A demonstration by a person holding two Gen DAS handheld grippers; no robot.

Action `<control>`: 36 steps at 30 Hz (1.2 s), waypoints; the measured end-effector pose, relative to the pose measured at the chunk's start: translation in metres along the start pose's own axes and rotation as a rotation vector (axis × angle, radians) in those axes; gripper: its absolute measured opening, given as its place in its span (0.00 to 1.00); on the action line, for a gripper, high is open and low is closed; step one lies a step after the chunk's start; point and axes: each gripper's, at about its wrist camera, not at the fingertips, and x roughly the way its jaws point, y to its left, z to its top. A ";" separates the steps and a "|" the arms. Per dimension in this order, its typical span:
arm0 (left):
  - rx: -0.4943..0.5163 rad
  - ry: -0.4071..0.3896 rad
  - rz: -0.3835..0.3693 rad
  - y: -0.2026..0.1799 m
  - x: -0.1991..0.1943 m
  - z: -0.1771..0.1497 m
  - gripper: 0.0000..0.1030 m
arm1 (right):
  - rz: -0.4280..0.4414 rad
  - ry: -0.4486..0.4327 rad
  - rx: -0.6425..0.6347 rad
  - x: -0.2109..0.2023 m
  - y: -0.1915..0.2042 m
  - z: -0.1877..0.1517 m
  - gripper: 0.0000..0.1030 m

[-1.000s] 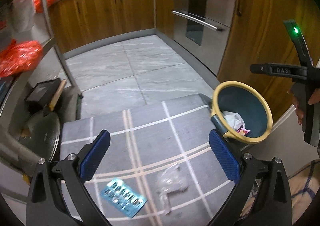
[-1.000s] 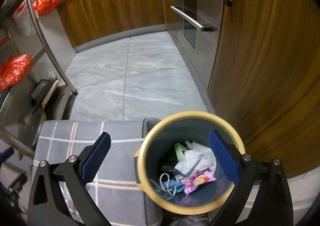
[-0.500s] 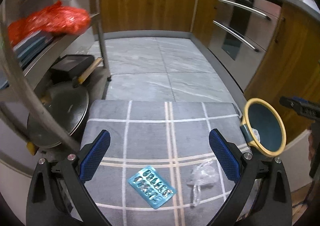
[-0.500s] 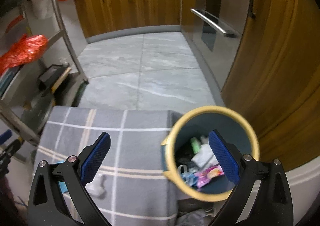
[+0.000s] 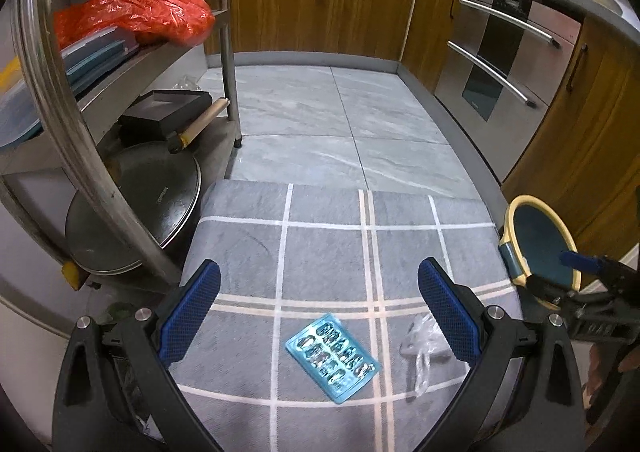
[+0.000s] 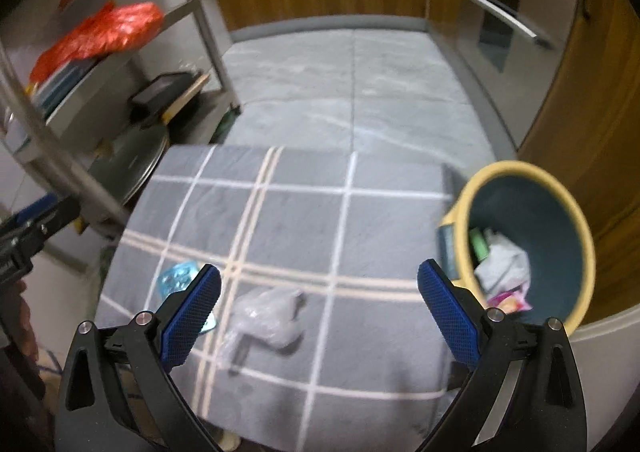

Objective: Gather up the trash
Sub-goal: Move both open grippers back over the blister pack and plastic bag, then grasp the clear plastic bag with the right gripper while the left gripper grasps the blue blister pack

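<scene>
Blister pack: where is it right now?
The blister pack lies flat on the grey checked cloth, low in the left wrist view between the open fingers, with the crumpled clear wrapper just right of it.

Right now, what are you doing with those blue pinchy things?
A person is tidying trash off a grey checked cloth. Both grippers, left and right, are open and empty above it. A blue pill pack and a crumpled clear wrapper lie there. The yellow-rimmed bin beside it already holds some rubbish.
</scene>
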 end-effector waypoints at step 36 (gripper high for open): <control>-0.134 0.354 0.126 -0.017 0.132 -0.098 0.94 | 0.003 0.250 -0.014 0.080 0.018 -0.014 0.14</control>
